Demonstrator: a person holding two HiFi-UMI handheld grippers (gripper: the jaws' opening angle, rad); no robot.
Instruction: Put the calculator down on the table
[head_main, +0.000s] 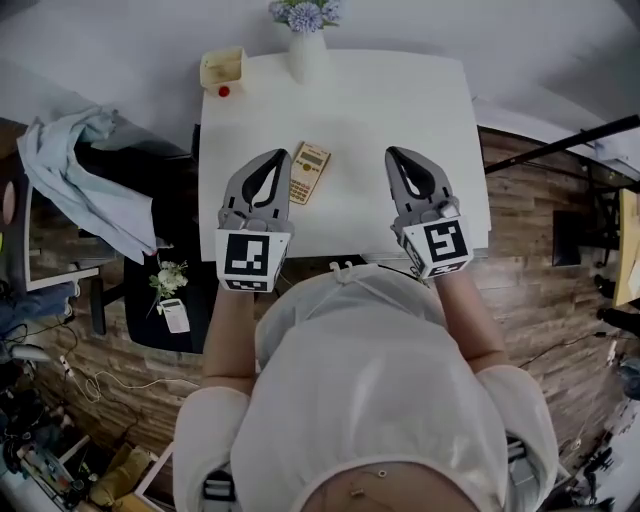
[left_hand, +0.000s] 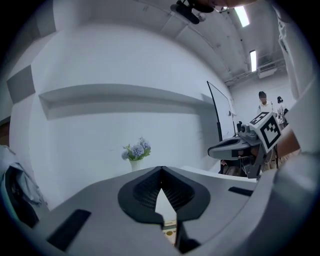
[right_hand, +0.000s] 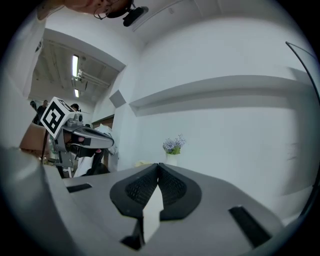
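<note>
A beige calculator (head_main: 309, 172) lies flat on the white desk (head_main: 400, 100), face up and slightly askew, just beside the tip of the left gripper (head_main: 283, 155) and well apart from the right gripper (head_main: 391, 153). Both grippers are held level above the near edge of the desk. Each pair of jaws is closed tip to tip, with nothing between them. A vase of pale blue flowers (head_main: 307, 45) stands at the far edge, clear of the work.

From how things lie, the task looks done: the calculator rests on the desk with no jaws on it.

The calculator appears to be a light, stiff plastic slab with a smooth casing that would likely slip under a loose pinch. Its keys and display (the parts most easily marked or pressed by accident) face upward. The safest hold would probably be across the two long side edges near the middle. Because it lies flat against the desk, the jaws would have little room to get underneath. A grip on the thin edges would need firm, even pressure, but not much force given the slight weight.
</note>
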